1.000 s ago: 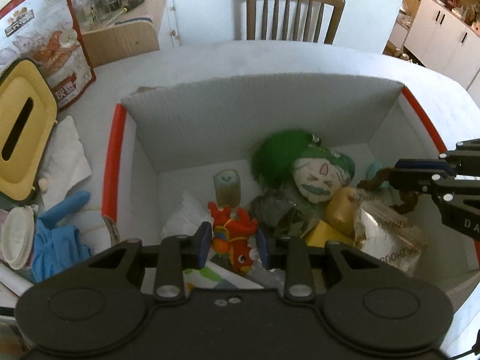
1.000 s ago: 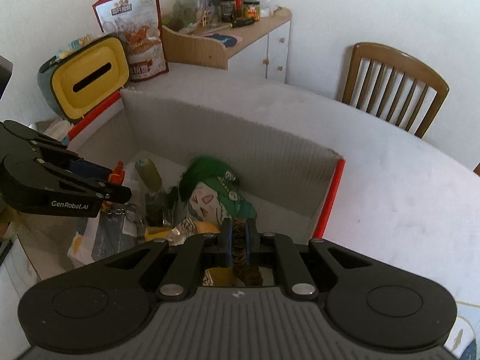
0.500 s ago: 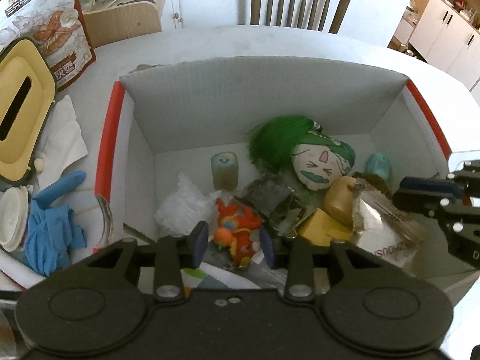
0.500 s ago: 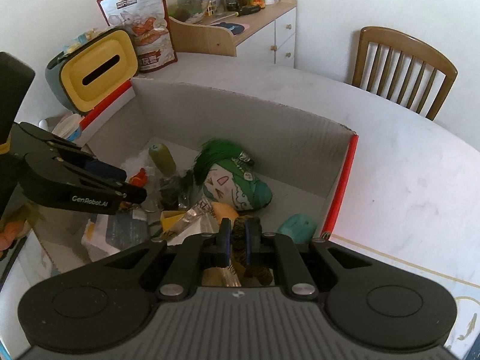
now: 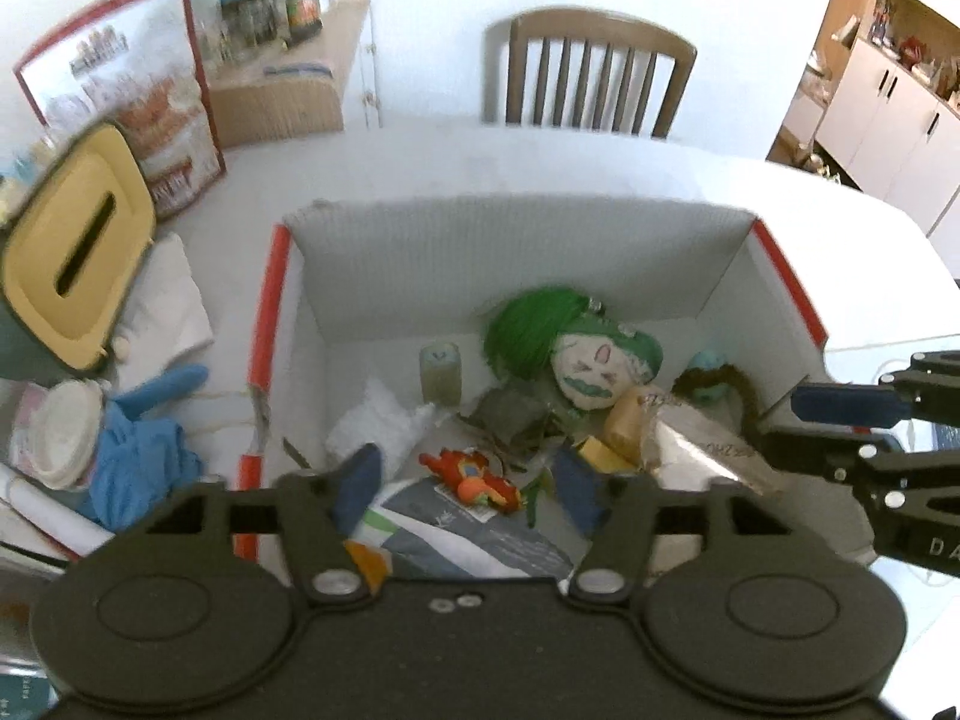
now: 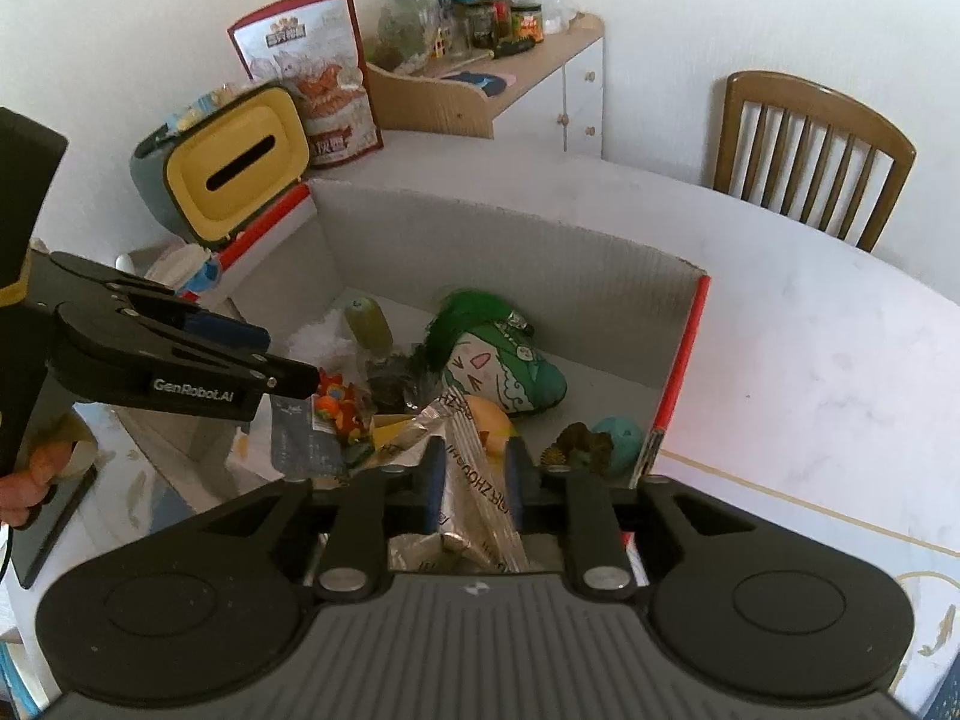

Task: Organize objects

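Both your grippers have opened and pulled back from the box since a second ago: your left gripper hangs with jaws wide apart and the red toy lying loose below and between them. Your right gripper, jaws apart, straddles the foil packet, whose long axis runs along its fingers; whether they touch it I cannot tell. Right is nearer the brown curly piece, just ahead and right.
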